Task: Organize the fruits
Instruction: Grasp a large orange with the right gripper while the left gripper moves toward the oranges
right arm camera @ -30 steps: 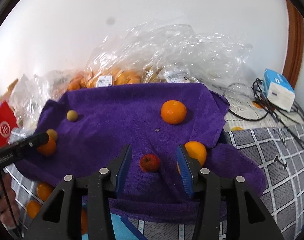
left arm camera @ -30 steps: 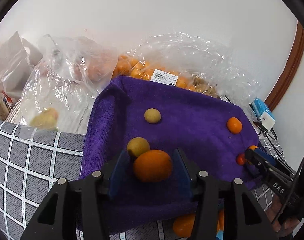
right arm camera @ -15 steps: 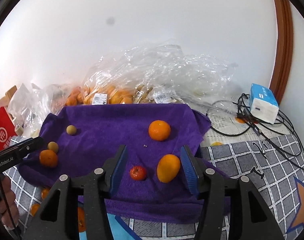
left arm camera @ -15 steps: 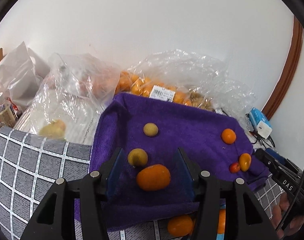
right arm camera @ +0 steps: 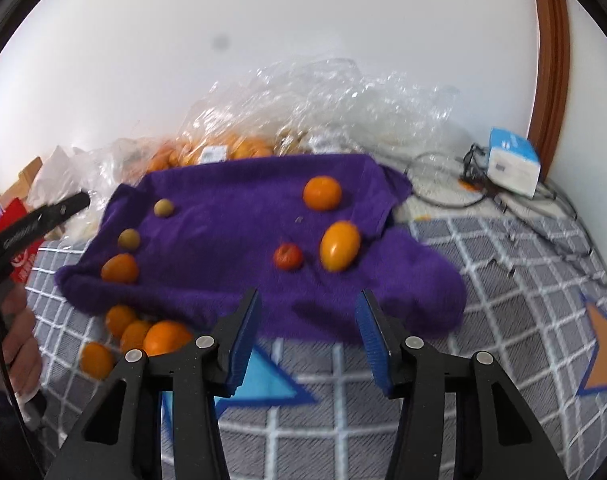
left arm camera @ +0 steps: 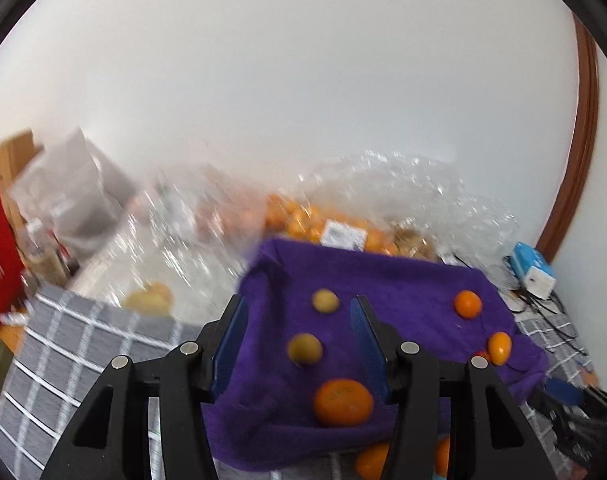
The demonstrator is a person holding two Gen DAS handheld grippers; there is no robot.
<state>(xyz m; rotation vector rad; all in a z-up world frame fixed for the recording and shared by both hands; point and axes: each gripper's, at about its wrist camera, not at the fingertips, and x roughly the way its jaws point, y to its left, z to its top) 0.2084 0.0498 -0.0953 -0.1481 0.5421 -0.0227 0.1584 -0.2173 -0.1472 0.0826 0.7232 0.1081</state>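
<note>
Both grippers have drawn back from the purple towel (right arm camera: 231,240). One second ago the left gripper (left arm camera: 299,336) framed the large orange (left arm camera: 342,402) between its pads; now that fruit lies free on the towel, and the jaws stand part open and empty. The right gripper (right arm camera: 308,320) is closing on nothing, the red fruit (right arm camera: 288,256) and oval orange fruit (right arm camera: 340,245) resting beyond it. Only the right view shows loose oranges (right arm camera: 143,334) on the checked cloth (right arm camera: 503,280) and a hand (right arm camera: 19,344) holding the left gripper.
</note>
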